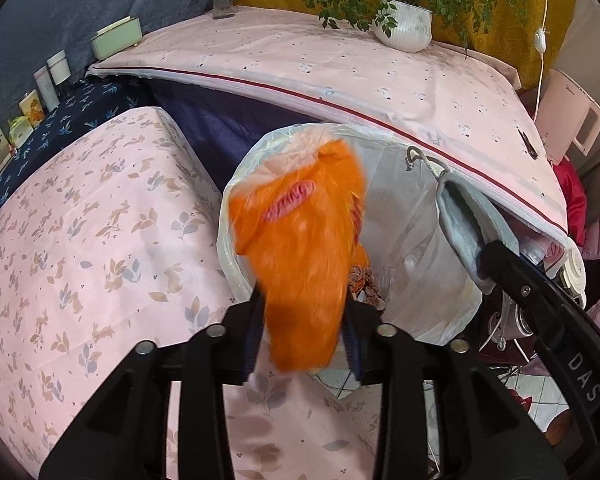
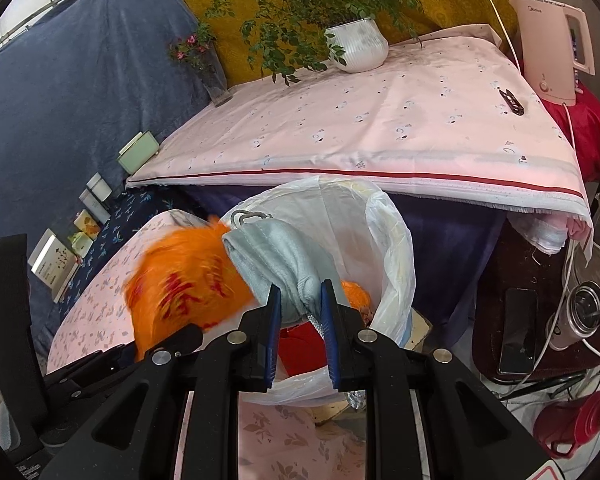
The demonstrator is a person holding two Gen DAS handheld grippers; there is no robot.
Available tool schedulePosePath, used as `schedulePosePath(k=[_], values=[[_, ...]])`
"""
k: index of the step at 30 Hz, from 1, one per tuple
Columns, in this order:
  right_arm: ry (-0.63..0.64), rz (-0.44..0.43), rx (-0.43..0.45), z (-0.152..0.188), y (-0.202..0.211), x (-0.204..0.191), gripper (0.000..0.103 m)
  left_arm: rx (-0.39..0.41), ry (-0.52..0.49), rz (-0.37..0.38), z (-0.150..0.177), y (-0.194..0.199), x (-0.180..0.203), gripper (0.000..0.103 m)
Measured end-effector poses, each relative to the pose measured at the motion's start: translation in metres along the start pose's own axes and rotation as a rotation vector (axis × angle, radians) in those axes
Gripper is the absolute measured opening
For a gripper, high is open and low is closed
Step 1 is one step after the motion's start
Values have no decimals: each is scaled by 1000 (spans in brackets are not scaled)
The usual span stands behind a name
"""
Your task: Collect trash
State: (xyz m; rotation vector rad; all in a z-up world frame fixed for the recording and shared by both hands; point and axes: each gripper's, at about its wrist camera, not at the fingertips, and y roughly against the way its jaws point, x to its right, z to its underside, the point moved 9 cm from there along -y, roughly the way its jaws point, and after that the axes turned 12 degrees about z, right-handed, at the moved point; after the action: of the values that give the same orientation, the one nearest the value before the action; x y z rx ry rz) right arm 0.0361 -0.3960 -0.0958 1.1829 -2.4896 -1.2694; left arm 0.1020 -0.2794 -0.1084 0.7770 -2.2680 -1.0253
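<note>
A: Trash, item one: orange wrapper (image 1: 304, 264), blurred, between the parted pads of the left tongs (image 1: 304, 340) above the white-lined bin (image 1: 428, 264); whether the pads touch it I cannot tell

B: Handling?

A: Likely light, crinkly, slippery; pinch a bunched fold, not a flat face

B: Item two?

A: Grey cloth (image 2: 276, 256), soft, limp; right tongs (image 2: 300, 312) clamped on its lower fold over the bin mouth

B: Clearances?

A: Counter (image 2: 380, 136) edge overhangs behind; bed just left; room straight down only

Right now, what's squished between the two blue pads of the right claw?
A pale grey cloth sits pinched in the right claw, above the white bin bag. The right wrist view shows it best.
</note>
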Motion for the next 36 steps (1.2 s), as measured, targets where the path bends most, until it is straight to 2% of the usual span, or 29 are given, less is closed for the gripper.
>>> schedulePosePath(k=[2,7,23,27,29,31,36], values=[[2,-2,-3,0,-2,-1,19,8,2,-2,-1,1,0,46],[15,-5,-1,-2,-3,-7,19,17,-5,-10,-2,3,-2,48],[93,-11,12,-8,-4,-39,19,39,49,-36,1,15,-32,49],[101,-3,17,-10,-8,-46,25,44,67,-45,3,18,-42,50],[97,-2,16,-11,-9,-48,31,52,74,-55,3,20,-48,56],[87,-6,16,-12,-8,-49,38,62,77,-60,3,24,-51,58],[103,-6,20,-13,-5,-54,39,69,89,-64,3,27,-57,58]])
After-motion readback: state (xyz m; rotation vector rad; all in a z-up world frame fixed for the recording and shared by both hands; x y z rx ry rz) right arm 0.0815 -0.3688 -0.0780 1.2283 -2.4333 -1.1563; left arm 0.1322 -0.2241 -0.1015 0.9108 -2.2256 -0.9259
